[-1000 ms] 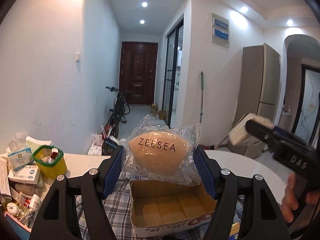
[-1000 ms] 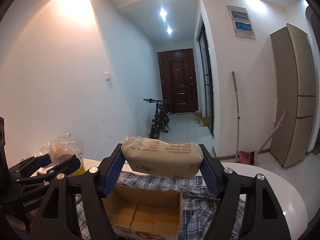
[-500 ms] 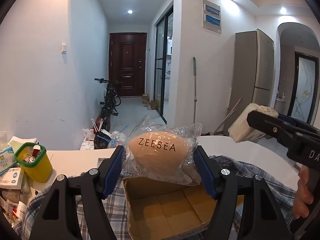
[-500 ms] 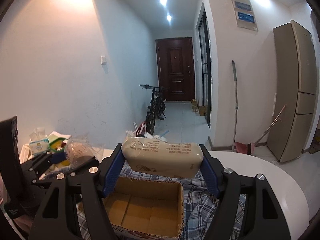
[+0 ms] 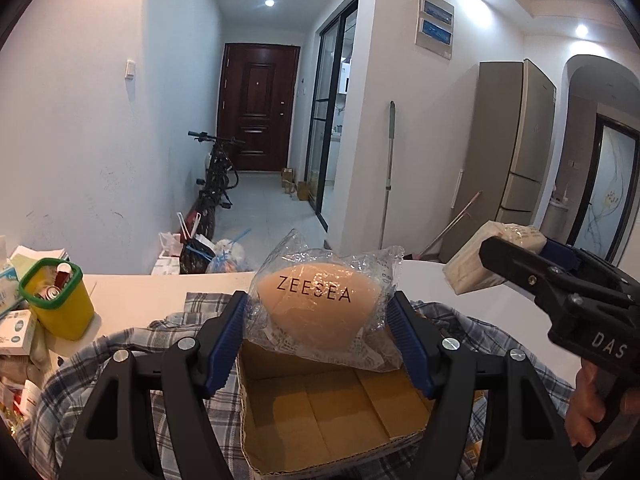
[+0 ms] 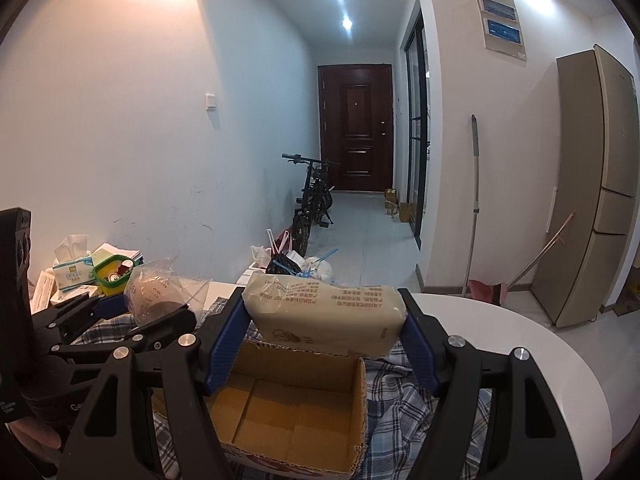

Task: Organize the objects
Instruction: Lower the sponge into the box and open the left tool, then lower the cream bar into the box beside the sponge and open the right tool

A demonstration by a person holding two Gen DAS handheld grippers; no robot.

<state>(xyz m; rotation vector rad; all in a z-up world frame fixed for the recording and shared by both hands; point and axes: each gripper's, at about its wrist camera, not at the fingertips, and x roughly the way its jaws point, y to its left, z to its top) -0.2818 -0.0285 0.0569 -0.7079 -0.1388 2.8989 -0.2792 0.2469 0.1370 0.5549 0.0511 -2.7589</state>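
Observation:
My left gripper [image 5: 318, 320] is shut on a peach ZEESEA sponge in a clear plastic bag [image 5: 316, 312], held above the far edge of an open, empty cardboard box [image 5: 332, 408]. My right gripper [image 6: 324, 320] is shut on a cream tissue pack [image 6: 326, 314], held above the same box [image 6: 292, 412]. In the left wrist view the right gripper [image 5: 496, 256] with its tissue pack [image 5: 468, 268] is at the right. In the right wrist view the left gripper [image 6: 148, 304] with the bagged sponge [image 6: 152, 292] is at the left.
The box sits on a plaid cloth [image 5: 128, 344] on a white round table [image 6: 520, 344]. A yellow bin with a green rim [image 5: 56, 300], tissue boxes [image 6: 72, 272] and small packages crowd the table's left. Beyond are a hallway, a bicycle [image 5: 216, 184] and a fridge [image 5: 516, 160].
Both grippers have tilted down and come a little lower toward the box, each still holding its item. More of the table and cloth shows in both views.

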